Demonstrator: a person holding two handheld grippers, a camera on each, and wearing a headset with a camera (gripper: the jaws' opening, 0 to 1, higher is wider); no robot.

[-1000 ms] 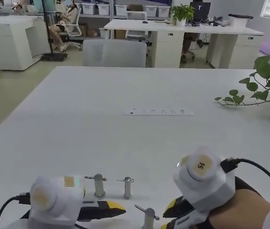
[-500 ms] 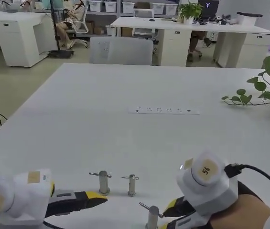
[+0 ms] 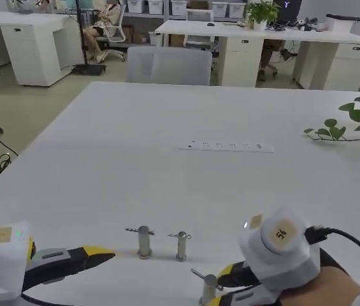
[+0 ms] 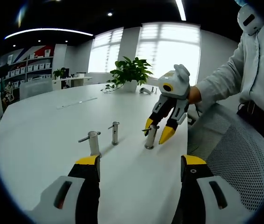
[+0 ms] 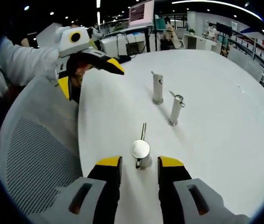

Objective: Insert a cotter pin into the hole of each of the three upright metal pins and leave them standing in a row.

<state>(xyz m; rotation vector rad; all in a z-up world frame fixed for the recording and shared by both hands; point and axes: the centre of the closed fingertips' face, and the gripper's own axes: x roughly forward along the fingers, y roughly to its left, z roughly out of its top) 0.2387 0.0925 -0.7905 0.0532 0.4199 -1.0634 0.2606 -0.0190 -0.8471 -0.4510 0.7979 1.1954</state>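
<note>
Head view: nearest pin threaded, left gripper backed off.
All three now carry a cotter pin. The nearest pin stands upright on the tabletop close to me, and the middle pin and left pin stand side by side just beyond it. My right gripper straddles the nearest pin, fingers narrow with a sliver of gap each side, so I judge it not clamped. My left gripper has drawn back to the left since a second ago, fingers wide and empty. What remains, I think, is nudging the nearest pin into line with the others, then letting go.
</note>
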